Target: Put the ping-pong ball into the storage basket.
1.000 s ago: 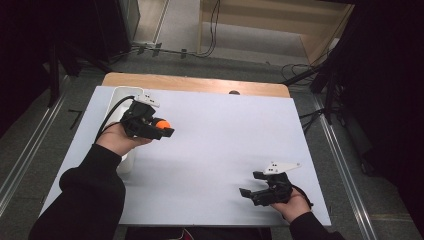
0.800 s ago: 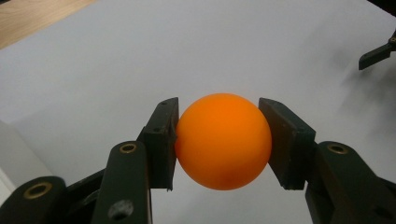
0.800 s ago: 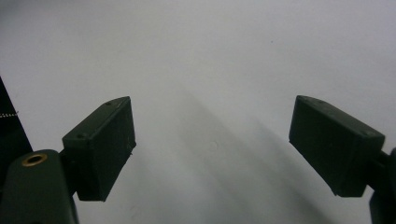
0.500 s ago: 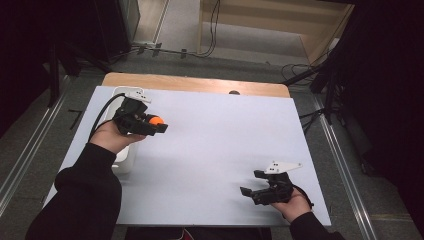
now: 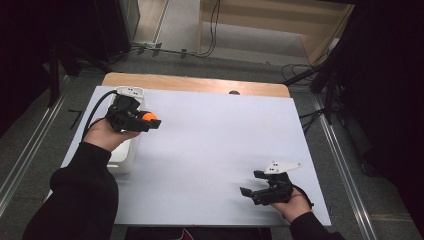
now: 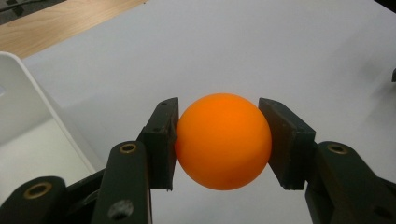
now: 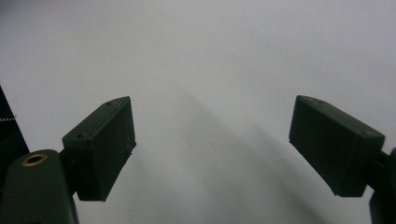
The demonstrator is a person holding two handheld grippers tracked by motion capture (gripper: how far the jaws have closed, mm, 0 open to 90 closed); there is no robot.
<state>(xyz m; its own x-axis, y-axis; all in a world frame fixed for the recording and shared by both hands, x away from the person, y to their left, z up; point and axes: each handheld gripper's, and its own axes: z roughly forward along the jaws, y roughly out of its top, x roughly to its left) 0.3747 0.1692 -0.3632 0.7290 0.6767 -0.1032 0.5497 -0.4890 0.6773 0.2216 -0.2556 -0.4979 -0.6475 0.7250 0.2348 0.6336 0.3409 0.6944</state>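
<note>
An orange ball [image 5: 149, 116] is pinched between the jaws of my left gripper [image 5: 151, 120], held above the left part of the white table [image 5: 215, 130]. The left gripper view shows the ball [image 6: 223, 141] squeezed between both pads [image 6: 161, 140], off the surface. Just left of that gripper stands a white open container [image 5: 123, 156], and its rim [image 6: 35, 88] is also seen in the left gripper view. My right gripper [image 5: 252, 183] rests low near the front right of the table. Its jaws stand wide apart over bare white surface, and the right gripper [image 7: 212, 140] holds nothing.
A strip of wooden tabletop [image 5: 200, 84] runs along the far edge. Beyond it lie grey floor and cables [image 5: 215, 30]. Metal rails [image 5: 345, 165] flank the table on both sides.
My left gripper has carried the orange ball a little left and away, closer to the white container. The right gripper has stayed where it was.
</note>
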